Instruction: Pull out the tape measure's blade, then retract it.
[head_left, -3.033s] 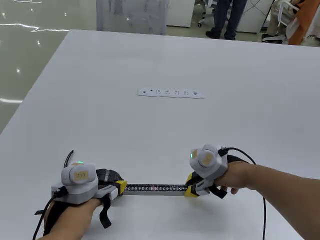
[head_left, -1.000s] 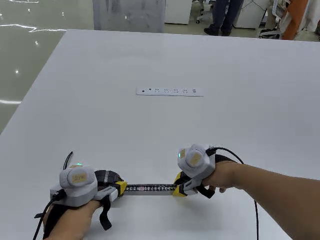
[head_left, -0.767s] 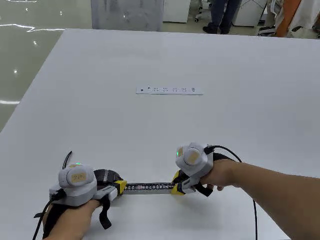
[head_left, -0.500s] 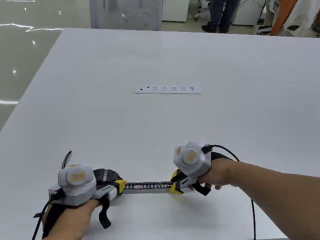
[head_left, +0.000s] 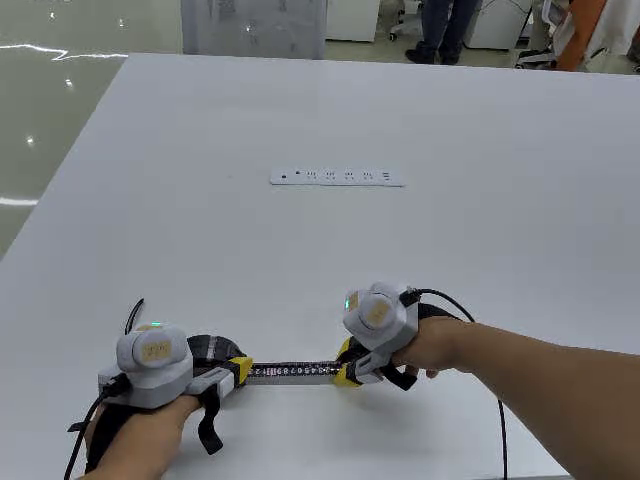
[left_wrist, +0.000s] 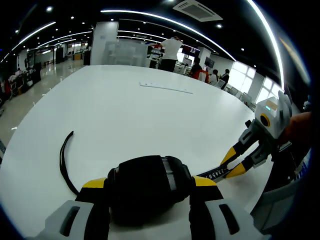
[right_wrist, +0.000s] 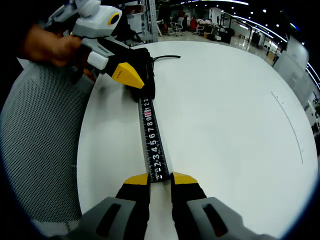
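While the left hand-held gripper (head_left: 225, 378) is clamping the tape measure (left_wrist: 147, 190) at the tabletop's (head_left: 330, 250) 7 o'clock, we are pinching its drawn-out blade (right_wrist: 151, 137) in the right hand-held gripper (right_wrist: 160, 178); retraction apparently remaining.

Free room I log: white workbench top (head_left: 480, 200), open across its far half and out to either side.

Obstacles:
1. Black numbered tape blade (head_left: 292, 371), stretched low between left gripper (head_left: 232, 368) and right gripper (head_left: 345, 374), barring that gap.
2. Black tape measure case (left_wrist: 147, 187), wedged in the left jaws.
3. Thin black strap loop (left_wrist: 64, 160), beside the case.
4. Flat white power strip (head_left: 337, 178), mid-table, well apart.
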